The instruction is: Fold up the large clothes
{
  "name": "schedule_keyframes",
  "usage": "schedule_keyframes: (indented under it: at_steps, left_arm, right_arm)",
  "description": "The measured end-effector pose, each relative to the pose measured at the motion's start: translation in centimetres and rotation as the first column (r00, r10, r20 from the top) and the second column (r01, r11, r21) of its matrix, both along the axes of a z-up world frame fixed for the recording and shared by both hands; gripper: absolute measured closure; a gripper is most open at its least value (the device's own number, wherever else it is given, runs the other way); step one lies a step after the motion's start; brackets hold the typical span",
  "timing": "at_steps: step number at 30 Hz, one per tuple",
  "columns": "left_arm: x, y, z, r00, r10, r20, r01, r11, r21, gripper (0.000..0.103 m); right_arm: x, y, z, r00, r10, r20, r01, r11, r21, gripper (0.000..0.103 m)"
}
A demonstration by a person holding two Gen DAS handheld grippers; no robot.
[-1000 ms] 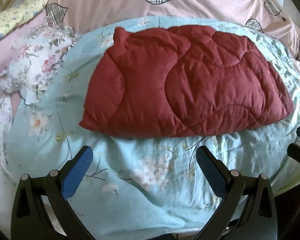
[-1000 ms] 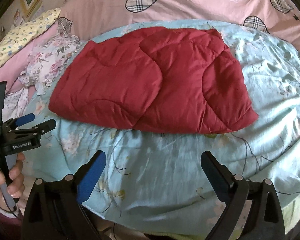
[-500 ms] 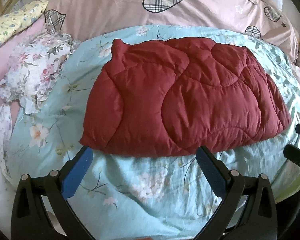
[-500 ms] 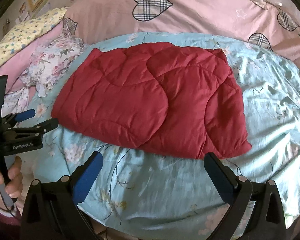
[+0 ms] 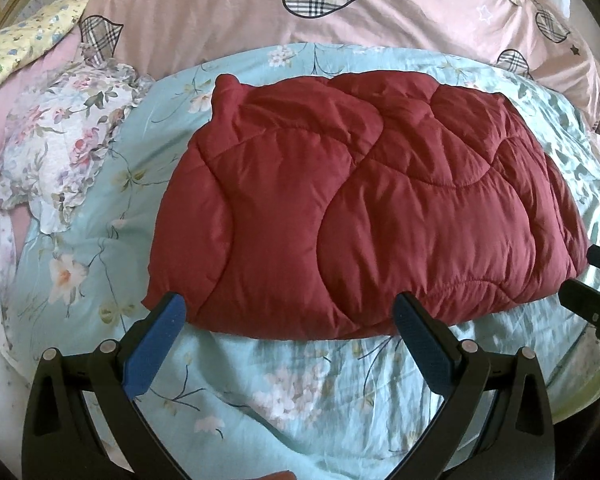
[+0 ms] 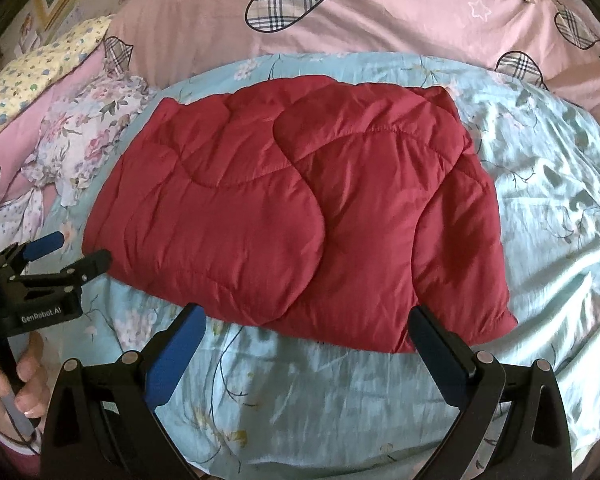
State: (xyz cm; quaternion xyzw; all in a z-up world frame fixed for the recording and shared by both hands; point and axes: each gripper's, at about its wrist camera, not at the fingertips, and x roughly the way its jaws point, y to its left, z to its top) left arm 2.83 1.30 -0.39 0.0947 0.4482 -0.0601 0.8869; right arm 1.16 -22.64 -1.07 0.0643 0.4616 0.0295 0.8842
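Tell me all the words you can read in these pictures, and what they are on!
"GenRobot.AI": white letters on the black body of the left hand-held gripper, seen in the right wrist view.
No other words show; the pink bedding has only plaid hearts and stars.

I see one dark red quilted garment [image 5: 364, 208] [image 6: 300, 216], puffy, folded into a rough rectangle, lying flat on the light-blue floral bedspread [image 5: 300, 392], mid-bed.

Home bedroom: bed [image 5: 300, 392], floral sheet, heart-print duvet [image 6: 380, 12].
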Motion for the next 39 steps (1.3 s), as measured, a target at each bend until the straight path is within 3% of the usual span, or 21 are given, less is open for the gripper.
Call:
schedule_keyframes:
  at_steps: [39]
  left_arm:
    - [1.5, -0.2, 0.5, 1.0, 0.009, 0.027, -0.009, 1.0, 0.003, 0.0]
  right_arm:
    - [1.8, 0.0, 0.5, 1.0, 0.005, -0.01, -0.005, 1.0, -0.011, 0.001]
